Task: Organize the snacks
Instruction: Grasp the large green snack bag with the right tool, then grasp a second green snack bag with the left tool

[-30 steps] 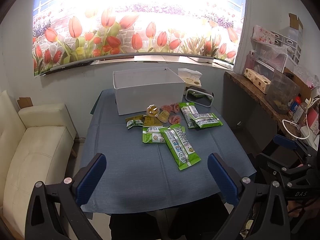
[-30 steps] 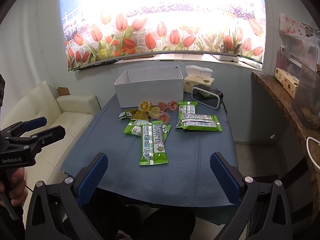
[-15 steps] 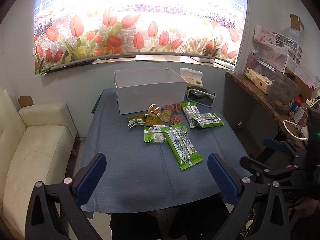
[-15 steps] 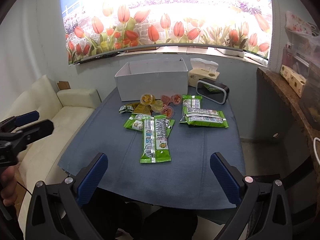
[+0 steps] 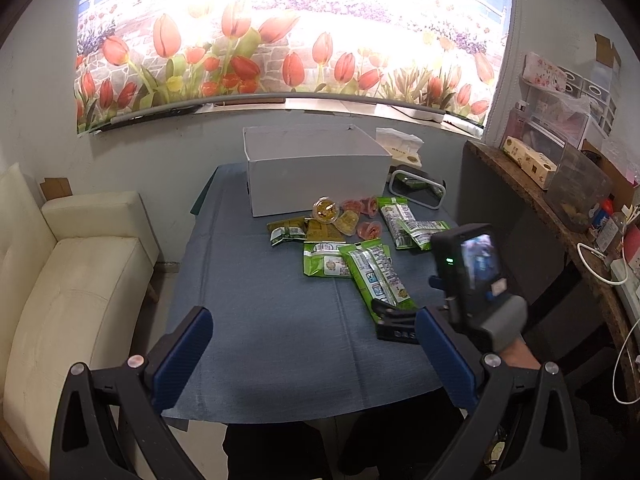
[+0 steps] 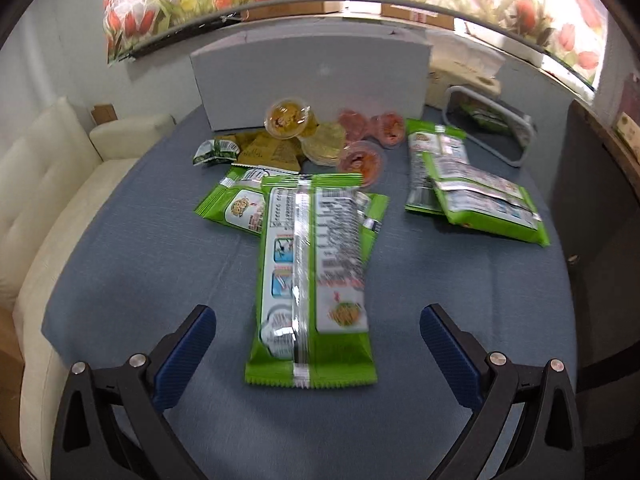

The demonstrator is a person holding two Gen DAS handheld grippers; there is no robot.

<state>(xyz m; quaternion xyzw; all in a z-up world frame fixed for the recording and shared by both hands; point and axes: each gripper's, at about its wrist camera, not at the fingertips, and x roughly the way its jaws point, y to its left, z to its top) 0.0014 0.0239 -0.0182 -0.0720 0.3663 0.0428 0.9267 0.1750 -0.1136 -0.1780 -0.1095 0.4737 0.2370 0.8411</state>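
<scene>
Your right hand-held gripper (image 6: 318, 344) gapes wide over a long, glossy green foil packet (image 6: 314, 276). It lies flat on the blue cloth-covered surface (image 6: 132, 264). Your left hand-held gripper (image 5: 314, 354) is wide too, empty.

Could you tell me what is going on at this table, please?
A person holds a gripper in each hand to sort snacks. The right gripper, open, hangs just over the long green packet. The left gripper is open and farther off. The white box stands behind the pile; nothing is gripped.
</scene>
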